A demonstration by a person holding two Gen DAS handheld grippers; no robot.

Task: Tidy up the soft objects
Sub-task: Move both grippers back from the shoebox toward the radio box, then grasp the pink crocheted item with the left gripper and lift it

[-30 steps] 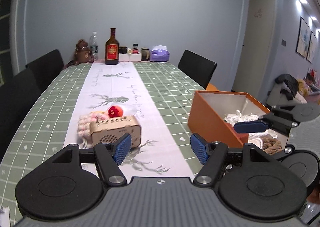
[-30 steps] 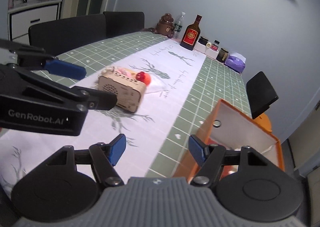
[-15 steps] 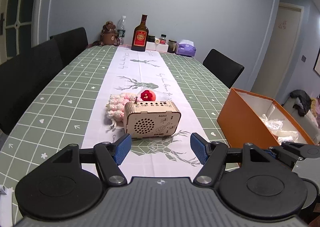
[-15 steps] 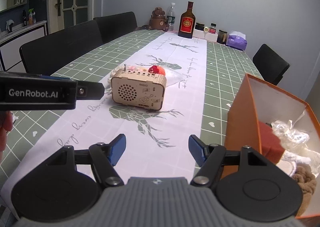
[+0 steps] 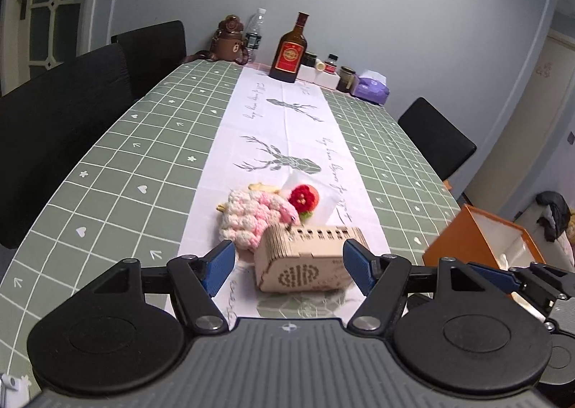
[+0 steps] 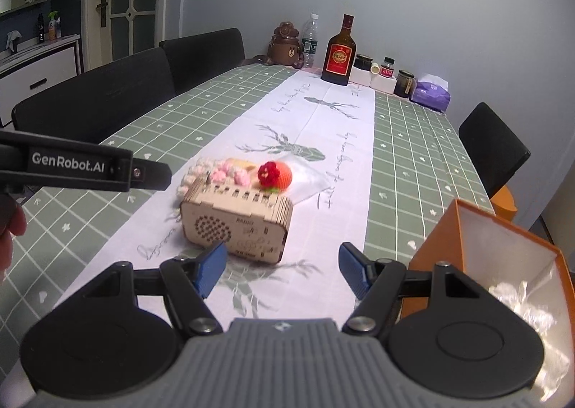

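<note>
Left gripper (image 5: 289,266) angled down toward the rounded wooden radio box (image 5: 305,257), fingers apart, empty. Right gripper (image 6: 282,271) likewise tilted, fingers apart, nothing held.

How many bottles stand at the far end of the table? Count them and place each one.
2. The brown liquor bottle with the red label stands on the white runner's far end. The clear water bottle stands to its left, beside the brown bear-shaped flask. Others may be hidden behind them.

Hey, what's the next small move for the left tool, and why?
Probably ease the left tool forward over the wooden radio toward the pink crocheted piece. It's soft, lies just behind the radio, and the tool is open and empty.
</note>
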